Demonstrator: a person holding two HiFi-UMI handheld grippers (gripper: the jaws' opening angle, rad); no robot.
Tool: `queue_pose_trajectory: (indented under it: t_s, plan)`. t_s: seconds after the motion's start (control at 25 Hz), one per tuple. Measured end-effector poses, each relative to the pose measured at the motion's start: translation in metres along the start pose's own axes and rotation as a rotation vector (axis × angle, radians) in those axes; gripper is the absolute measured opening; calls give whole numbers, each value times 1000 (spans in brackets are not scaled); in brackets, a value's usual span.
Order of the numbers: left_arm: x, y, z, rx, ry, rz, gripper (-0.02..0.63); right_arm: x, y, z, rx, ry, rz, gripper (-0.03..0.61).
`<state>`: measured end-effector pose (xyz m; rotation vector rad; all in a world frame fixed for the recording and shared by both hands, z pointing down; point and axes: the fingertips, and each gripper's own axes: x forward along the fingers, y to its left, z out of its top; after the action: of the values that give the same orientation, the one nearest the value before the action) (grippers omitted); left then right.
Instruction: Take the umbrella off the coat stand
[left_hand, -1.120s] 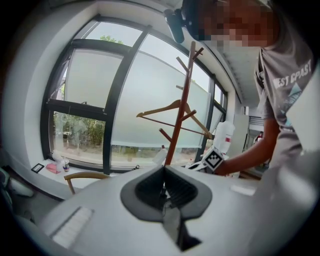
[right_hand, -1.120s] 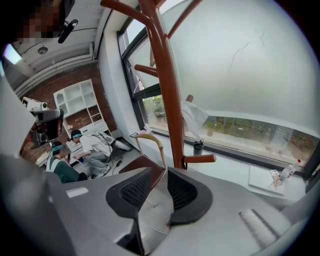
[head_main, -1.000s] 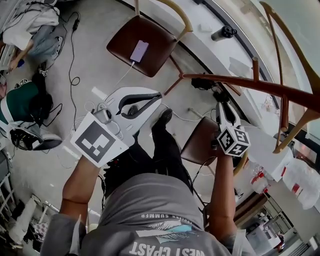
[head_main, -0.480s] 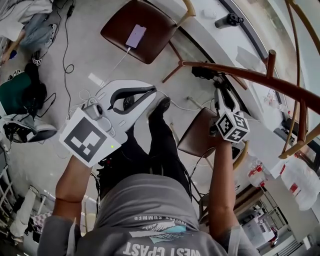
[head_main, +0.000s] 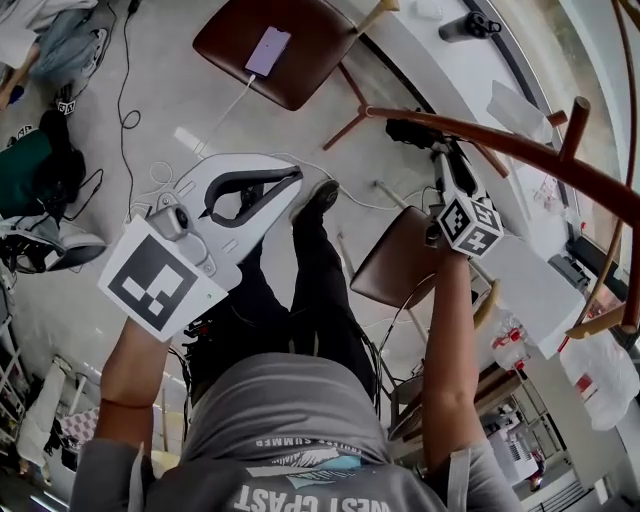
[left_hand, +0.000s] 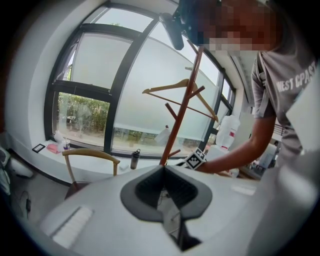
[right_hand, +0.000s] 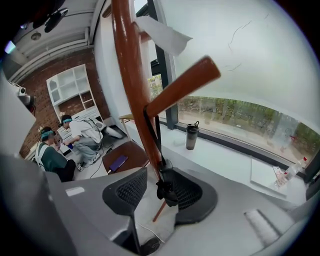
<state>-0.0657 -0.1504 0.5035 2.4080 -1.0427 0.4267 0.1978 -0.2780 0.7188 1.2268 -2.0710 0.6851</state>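
The coat stand (head_main: 480, 140), a smooth round pole of red-brown wood, arcs across the upper right of the head view. The right gripper (head_main: 447, 160) reaches up to the stand. The black umbrella (head_main: 408, 131) hangs against the pole just left of that gripper's tips. The left gripper (head_main: 298, 183), glossy white plastic with black pads, is well left of the stand. The floor (head_main: 170, 60) is pale, smooth and grey, with thin cables (head_main: 125, 90) trailing across it. Past the stand's foot stands a chair (head_main: 300, 30) with a brown seat, and a phone (head_main: 264, 51) lies on it.

In the left gripper view, the left gripper (left_hand: 163, 169) has its tips together, leaving a hollow between the ribbed pads with nothing in it. The coat stand (left_hand: 180, 115) rises behind it with slanting pegs and a wooden hanger (left_hand: 165, 89). Behind the stand is a tall dark-framed window (left_hand: 100, 75) over a white sill.

In the right gripper view, the coat stand (right_hand: 130, 65) fills the upper middle, with one blunt peg (right_hand: 185, 82) slanting up to the right. A black strap drops from the peg's root along the pole. The dark end of the umbrella (right_hand: 166, 192) hangs between the meshed pads of the right gripper (right_hand: 159, 175). Its jaws stand apart and have just been opening. The left pad is clear of the umbrella; whether the right pad touches it I cannot tell. Left of the stand are a brick wall (right_hand: 55, 65) and white shelves (right_hand: 70, 92).
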Motion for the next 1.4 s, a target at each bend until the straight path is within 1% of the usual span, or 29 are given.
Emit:
queue_pose_trajectory:
  t_s: [0.28, 0.48, 0.68, 0.8, 0.88, 0.96, 1.04, 1.16, 1.4]
  plan:
    - [11, 13, -19, -13, 18, 7, 3, 41, -13, -8, -57, 26, 22, 186]
    - [20, 28, -31, -32, 24, 10, 3, 70, -17, -14, -82, 55, 10, 210]
    - [22, 34, -34, -34, 13, 9, 3, 80, -12, -9, -123, 46, 29, 204]
    - [24, 37, -36, -41, 12, 11, 3, 81, -10, -9, -138, 29, 50, 193]
    - [25, 38, -38, -52, 16, 14, 3, 80, -9, -10, -153, 26, 58, 158]
    - [25, 40, -39, -59, 14, 16, 3, 80, -7, -10, -160, 30, 57, 155]
    - [24, 41, -37, -60, 10, 18, 3, 79, -6, -10, -159, 39, 45, 153]
    - [22, 40, -33, -57, 4, 19, 3, 73, -9, -13, -130, 42, 18, 150]
    - [5, 41, -19, -43, -11, 28, 3, 44, -1, -1, -97, 1, -42, 150]
